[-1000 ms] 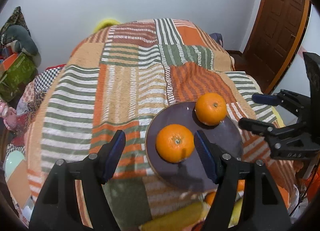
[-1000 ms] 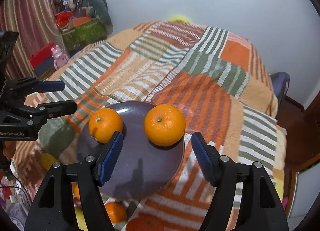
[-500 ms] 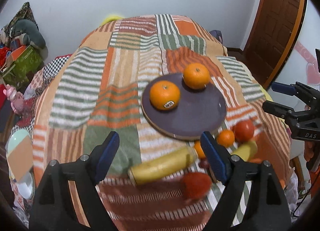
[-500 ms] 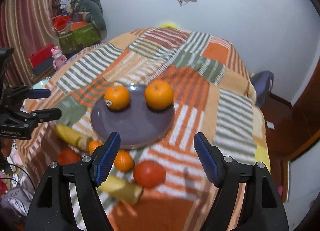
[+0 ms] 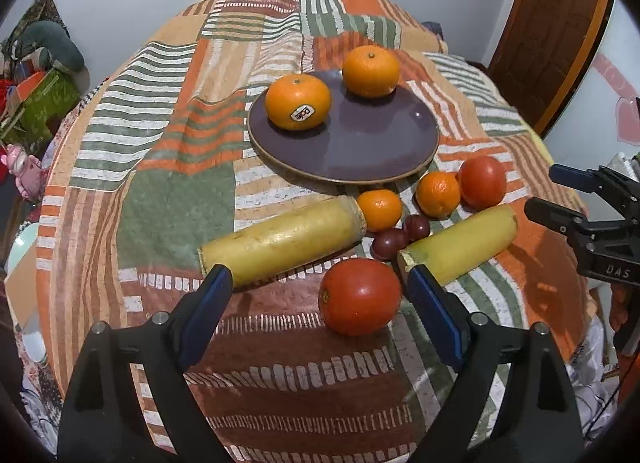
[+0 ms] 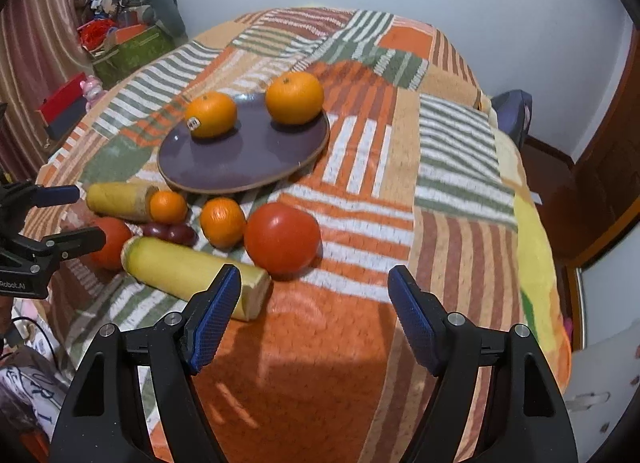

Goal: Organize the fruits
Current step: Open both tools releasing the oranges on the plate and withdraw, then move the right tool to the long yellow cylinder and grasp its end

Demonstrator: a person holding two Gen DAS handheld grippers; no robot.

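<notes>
The left gripper [image 5: 316, 295], jaws just widened and empty, hangs over the red round tomato [image 5: 359, 295] near the striped bedspread's [image 5: 168, 167] front edge; centre it before closing gently. The right gripper [image 6: 314, 303], open and empty, should stay clear of the purple plate [image 6: 240, 159].

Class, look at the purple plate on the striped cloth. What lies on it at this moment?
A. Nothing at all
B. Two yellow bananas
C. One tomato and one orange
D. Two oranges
D: the plate carries only two oranges, one with a sticker and one without, while the tomatoes and the other fruit lie on the cloth in front of it.
</notes>
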